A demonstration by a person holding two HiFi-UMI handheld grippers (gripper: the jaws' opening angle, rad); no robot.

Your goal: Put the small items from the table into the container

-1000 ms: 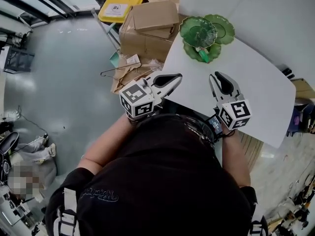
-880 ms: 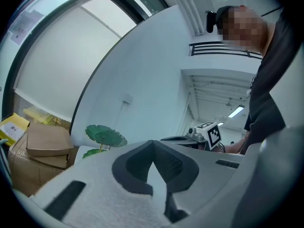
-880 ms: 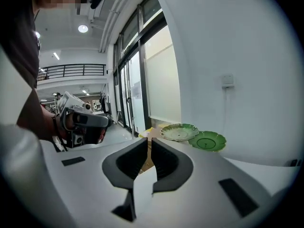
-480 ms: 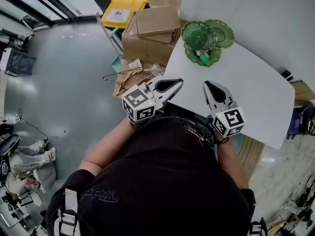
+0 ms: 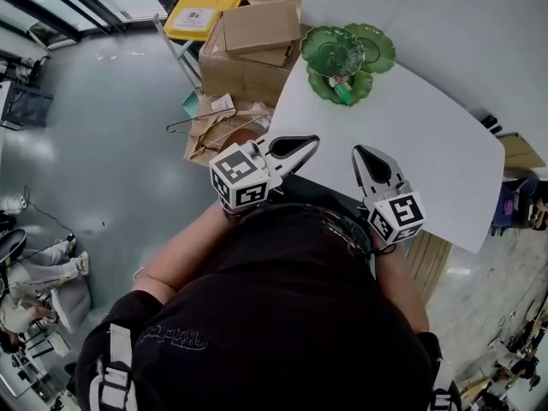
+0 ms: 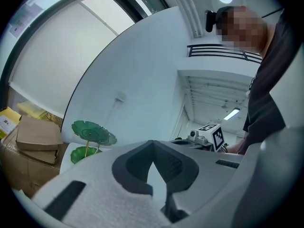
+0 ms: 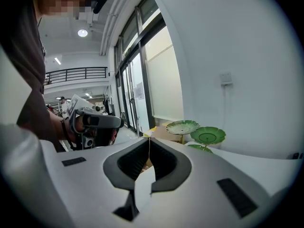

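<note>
A green stand of lotus-leaf dishes [image 5: 332, 50] rises at the far end of the white table [image 5: 428, 144]. A small red and green item [image 5: 342, 90] lies on its lowest leaf. My left gripper [image 5: 313, 140] hangs at the table's near left edge, shut and empty. My right gripper [image 5: 358, 150] is over the near part of the table, also shut with nothing in it. In the left gripper view, my left gripper [image 6: 152, 141] points level, with the stand [image 6: 90, 129] far to the left. The right gripper view has my right gripper [image 7: 149, 138] aimed toward the stand [image 7: 183, 126].
Cardboard boxes [image 5: 257, 41] and a yellow bin [image 5: 201, 11] stand on the floor left of the table. Wire hangers [image 5: 210, 122] lie below them. A dark object [image 5: 490, 122] sits past the table's right edge. The person's body fills the near side.
The right gripper's jaws have closed from open to shut. Both grippers have drifted a little back toward the table's near edge.
</note>
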